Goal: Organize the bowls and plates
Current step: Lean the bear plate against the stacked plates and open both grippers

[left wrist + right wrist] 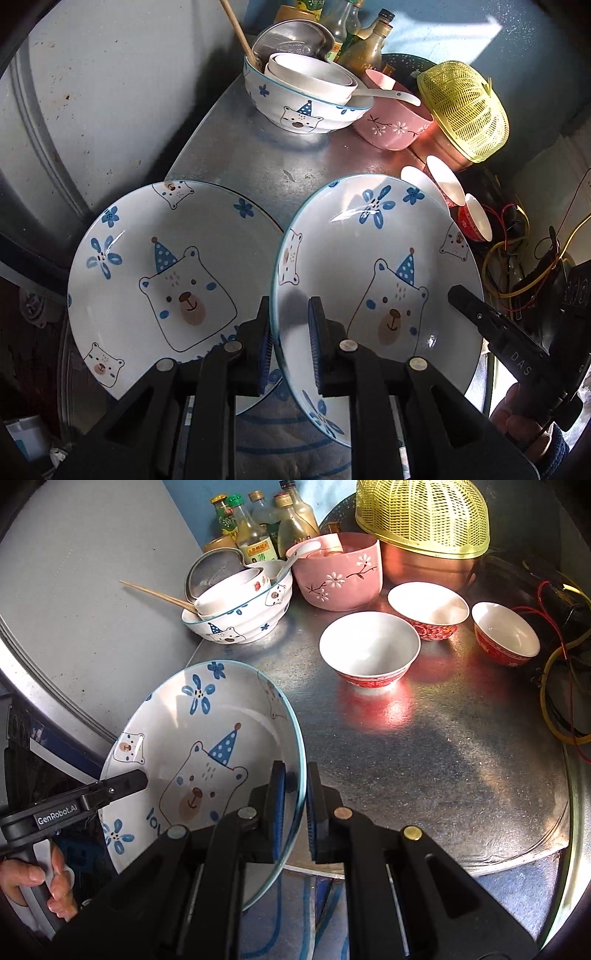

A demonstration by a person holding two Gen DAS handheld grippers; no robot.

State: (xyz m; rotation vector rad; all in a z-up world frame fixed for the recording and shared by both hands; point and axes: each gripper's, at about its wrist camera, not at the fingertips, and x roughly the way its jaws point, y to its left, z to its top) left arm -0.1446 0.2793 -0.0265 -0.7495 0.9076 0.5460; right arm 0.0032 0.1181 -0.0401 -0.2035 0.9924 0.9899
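Observation:
A white plate with a blue-hatted bear is held tilted between both grippers, over the front edge of the metal tabletop. My left gripper is shut on its left rim and also appears in the right wrist view. My right gripper is shut on the opposite rim, and its tip shows in the left wrist view. A second matching bear plate lies to the left, its right edge overlapped by the held plate.
At the back, a bear bowl holds smaller white bowls and chopsticks, beside a pink flowered bowl. Three red-and-white bowls stand mid-table. Bottles, a yellow basket and tangled wires line the back and right.

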